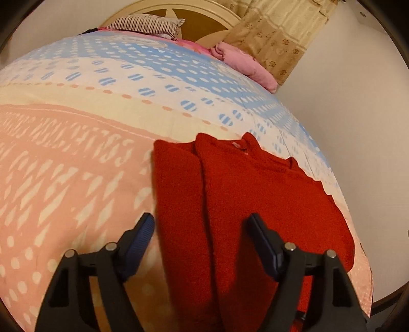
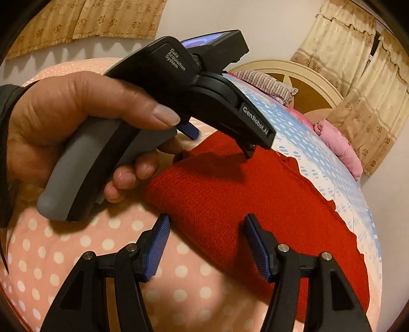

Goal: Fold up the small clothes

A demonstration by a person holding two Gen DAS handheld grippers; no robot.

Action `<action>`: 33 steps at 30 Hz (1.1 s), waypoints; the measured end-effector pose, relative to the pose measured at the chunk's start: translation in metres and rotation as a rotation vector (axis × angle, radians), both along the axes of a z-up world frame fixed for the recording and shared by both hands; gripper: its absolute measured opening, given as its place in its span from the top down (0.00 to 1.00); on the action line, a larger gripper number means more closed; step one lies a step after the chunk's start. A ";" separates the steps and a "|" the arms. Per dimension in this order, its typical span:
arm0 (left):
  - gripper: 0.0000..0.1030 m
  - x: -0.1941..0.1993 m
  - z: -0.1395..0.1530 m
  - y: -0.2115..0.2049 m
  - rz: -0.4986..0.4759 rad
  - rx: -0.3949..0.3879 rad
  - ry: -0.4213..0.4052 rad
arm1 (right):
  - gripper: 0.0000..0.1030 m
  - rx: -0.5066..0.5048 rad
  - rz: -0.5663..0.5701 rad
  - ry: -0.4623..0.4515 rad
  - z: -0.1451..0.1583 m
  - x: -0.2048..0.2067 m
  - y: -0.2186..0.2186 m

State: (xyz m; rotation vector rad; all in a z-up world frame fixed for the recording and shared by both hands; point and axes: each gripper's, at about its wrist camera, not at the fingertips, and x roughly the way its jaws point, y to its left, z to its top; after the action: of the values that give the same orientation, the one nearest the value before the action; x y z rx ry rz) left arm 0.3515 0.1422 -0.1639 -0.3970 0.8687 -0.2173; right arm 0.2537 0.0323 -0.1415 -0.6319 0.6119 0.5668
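The red knitted sweater lies flat on the bed, on its pink, cream and blue patterned quilt, near the bed's right-hand edge where both hands can reach it without leaning far. One side panel already seems turned inward, leaving a long lengthwise crease down the left part of the garment, so the fold looks partly made, with the neckline end pointing toward the striped pillow and cream wooden headboard. The left claw hangs just above the near part of the sweater, angled downward, its blue ribbed pads apart with nothing between them; they straddle the crease, probably to pinch the near hem or the folded edge. Seen from the right wrist, a person's hand grips the grey handle of that black left tool, held over the sweater's far-left portion, its shadow falling on the wool. The right claw also stands apart and empty, poised at the sweater's near edge with one pad over the polka-dot quilt and the other over the red knit, likely lined up to take that corner. A pink bundle of cloth sits well apart by the curtain.
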 end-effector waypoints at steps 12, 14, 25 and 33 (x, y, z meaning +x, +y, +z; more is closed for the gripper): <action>0.81 0.010 0.003 0.002 -0.045 -0.091 0.033 | 0.89 0.013 0.034 0.006 0.002 -0.001 0.001; 0.81 0.009 0.008 0.005 -0.035 -0.132 0.032 | 0.91 0.066 0.023 0.015 0.009 0.000 -0.008; 0.82 0.011 0.061 -0.025 -0.085 -0.210 -0.066 | 0.92 0.283 -0.066 -0.008 0.046 0.003 -0.060; 0.82 0.019 0.077 -0.059 -0.123 -0.218 -0.094 | 0.93 0.385 -0.151 -0.008 0.057 0.012 -0.104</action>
State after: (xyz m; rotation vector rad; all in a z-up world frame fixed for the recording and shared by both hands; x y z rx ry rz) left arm 0.3705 0.0834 -0.0870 -0.5322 0.7794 -0.4433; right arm 0.2658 -0.0712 -0.0848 -0.2231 0.5198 0.5218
